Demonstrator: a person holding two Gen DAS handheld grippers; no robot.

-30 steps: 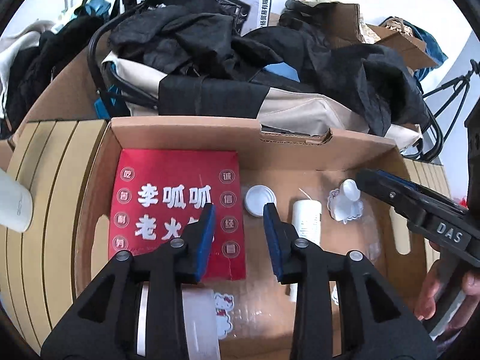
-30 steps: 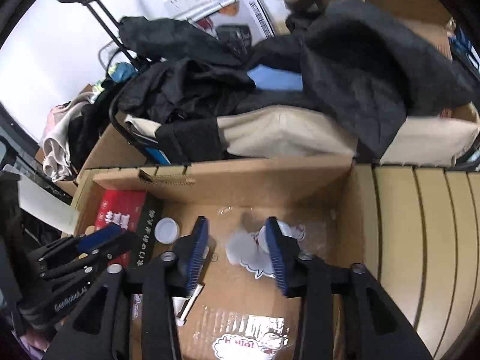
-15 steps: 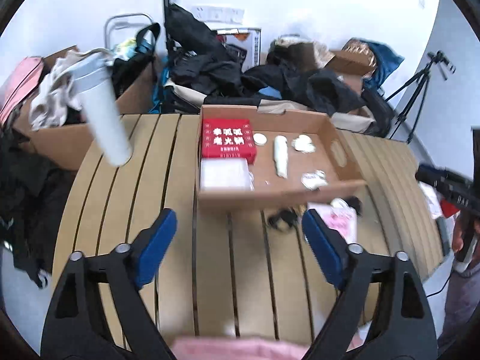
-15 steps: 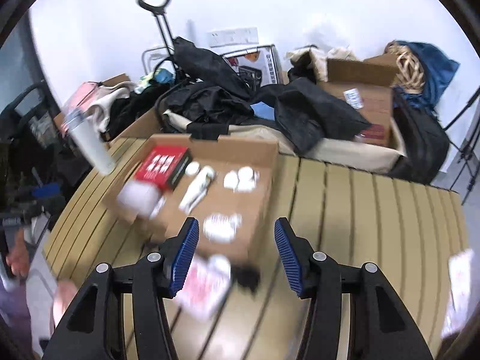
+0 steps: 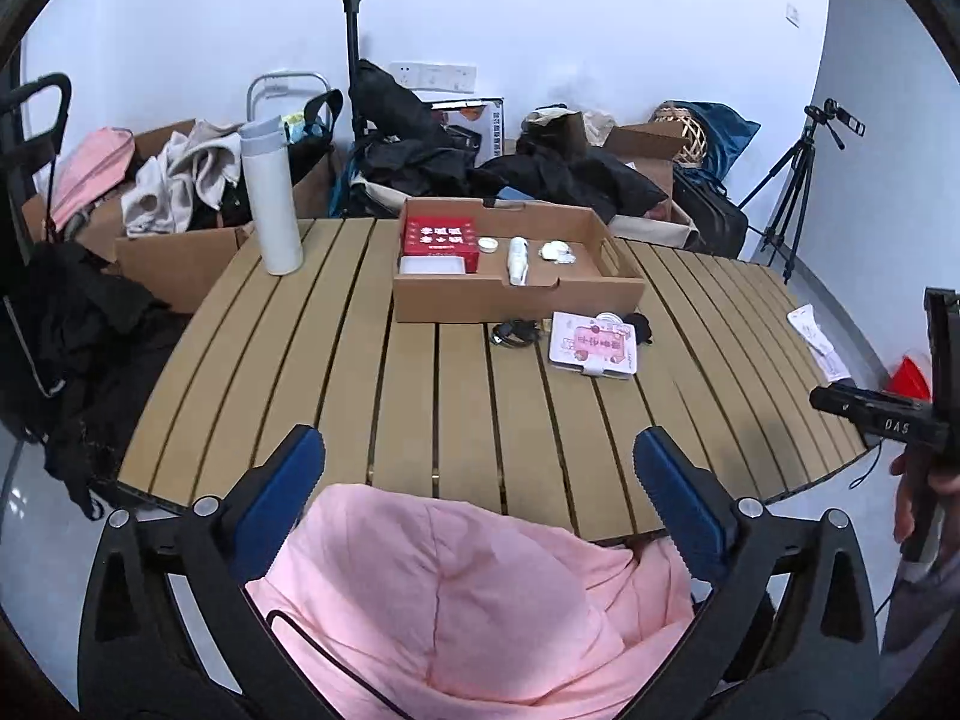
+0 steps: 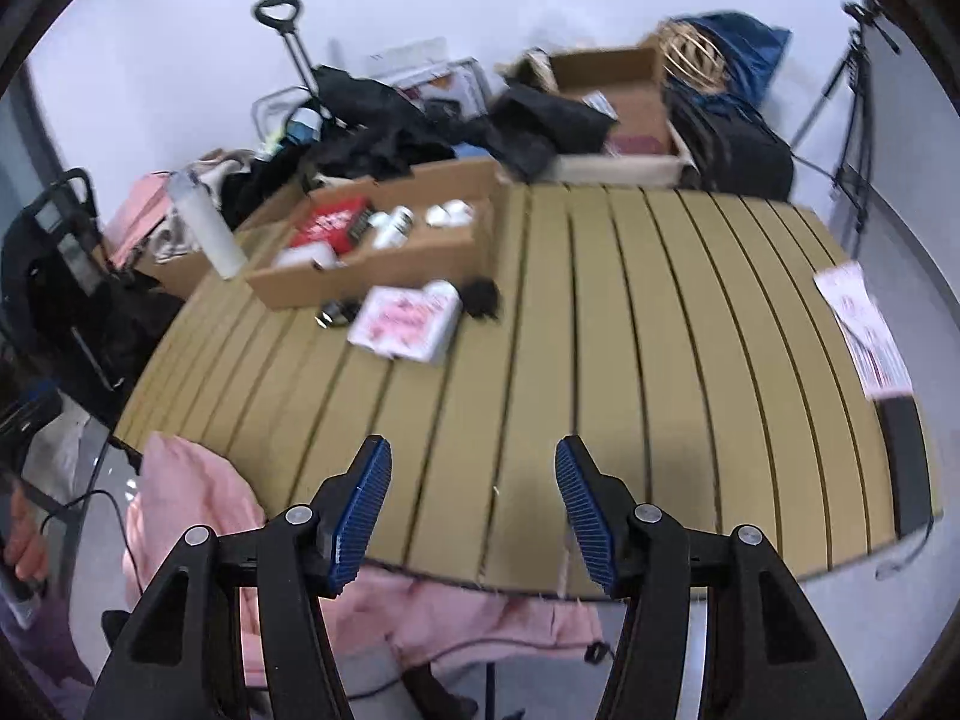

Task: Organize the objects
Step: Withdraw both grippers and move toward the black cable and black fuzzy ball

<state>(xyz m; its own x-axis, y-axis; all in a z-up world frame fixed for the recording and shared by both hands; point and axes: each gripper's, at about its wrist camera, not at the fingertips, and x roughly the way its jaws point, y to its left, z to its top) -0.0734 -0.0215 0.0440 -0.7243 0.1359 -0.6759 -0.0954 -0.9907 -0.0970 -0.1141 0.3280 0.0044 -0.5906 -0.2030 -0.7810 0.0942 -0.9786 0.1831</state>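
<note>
While the box (image 5: 516, 300) sits at the surface's (image 5: 420, 408) far side, left gripper (image 5: 480, 480) has just spread wide, empty; right gripper (image 6: 474, 510) has been opening, empty, both over the near edge.

Wall: plain white wall (image 5: 600, 12) with a socket strip (image 5: 433, 75) | Furniture: slatted tan worktop (image 5: 468, 408) | Behind: cardboard boxes (image 5: 174, 258), dark clothing heap (image 5: 540, 174), black tripod (image 5: 792, 192) at right | Floor: pale grey floor (image 5: 840, 312)

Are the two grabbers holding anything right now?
No. The left gripper and right gripper both have open jaws that have just been opening, with nothing between them.
</note>
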